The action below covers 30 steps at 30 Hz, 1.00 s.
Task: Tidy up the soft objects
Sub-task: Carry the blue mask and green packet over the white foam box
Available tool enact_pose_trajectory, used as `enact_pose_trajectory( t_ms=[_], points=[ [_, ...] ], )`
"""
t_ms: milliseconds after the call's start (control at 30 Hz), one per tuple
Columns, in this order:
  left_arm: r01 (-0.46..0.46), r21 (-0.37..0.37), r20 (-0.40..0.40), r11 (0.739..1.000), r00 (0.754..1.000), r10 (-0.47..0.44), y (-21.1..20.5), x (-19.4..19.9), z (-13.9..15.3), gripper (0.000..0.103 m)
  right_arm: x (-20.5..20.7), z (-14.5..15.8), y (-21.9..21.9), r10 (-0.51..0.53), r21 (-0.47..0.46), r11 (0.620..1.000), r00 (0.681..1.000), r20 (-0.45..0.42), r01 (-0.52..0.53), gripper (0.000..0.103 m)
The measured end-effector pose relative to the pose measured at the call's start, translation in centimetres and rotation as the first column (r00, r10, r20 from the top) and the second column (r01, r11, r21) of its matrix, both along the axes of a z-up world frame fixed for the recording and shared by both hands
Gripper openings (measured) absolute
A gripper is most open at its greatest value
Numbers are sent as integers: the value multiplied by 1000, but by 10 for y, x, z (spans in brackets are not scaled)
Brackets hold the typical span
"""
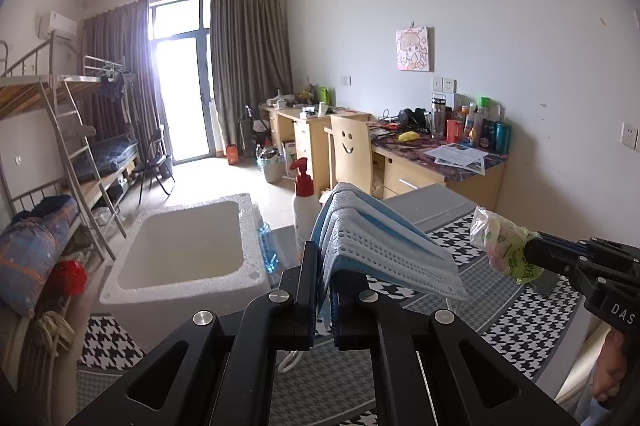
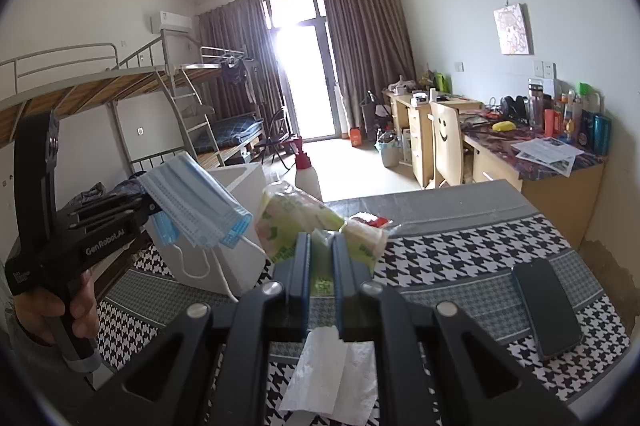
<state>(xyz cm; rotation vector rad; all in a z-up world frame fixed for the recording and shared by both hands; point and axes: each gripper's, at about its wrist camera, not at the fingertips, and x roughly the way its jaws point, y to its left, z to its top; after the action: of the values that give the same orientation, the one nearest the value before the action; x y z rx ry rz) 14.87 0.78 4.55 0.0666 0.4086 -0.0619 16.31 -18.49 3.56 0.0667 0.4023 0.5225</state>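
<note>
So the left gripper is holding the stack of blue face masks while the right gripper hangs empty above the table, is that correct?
Not quite: the right gripper is not empty; it is shut on a green-printed tissue pack, as the right wrist view shows. The left gripper does hold the blue face masks.

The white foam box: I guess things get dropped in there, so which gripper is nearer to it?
Left. The left gripper with the masks is beside the foam box; the right gripper with the tissue pack is farther right.

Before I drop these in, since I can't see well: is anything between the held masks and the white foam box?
Nothing visible. The left gripper holds the masks up beside the foam box, whose open top looks clear.
</note>
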Motion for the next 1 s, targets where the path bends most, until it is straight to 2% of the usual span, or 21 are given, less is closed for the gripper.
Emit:
enact_pose_trajectory(
  t_ms=[367, 1000],
  points=[
    [-19, 10, 10, 1000, 1000, 19, 3, 16, 11, 6, 9, 9, 10, 10, 2, 1000, 1000, 12, -10, 13],
    [-148, -25, 38, 989, 988, 149, 43, 44, 35, 6, 34, 32, 44, 60, -25, 998, 998, 11, -60, 13]
  ],
)
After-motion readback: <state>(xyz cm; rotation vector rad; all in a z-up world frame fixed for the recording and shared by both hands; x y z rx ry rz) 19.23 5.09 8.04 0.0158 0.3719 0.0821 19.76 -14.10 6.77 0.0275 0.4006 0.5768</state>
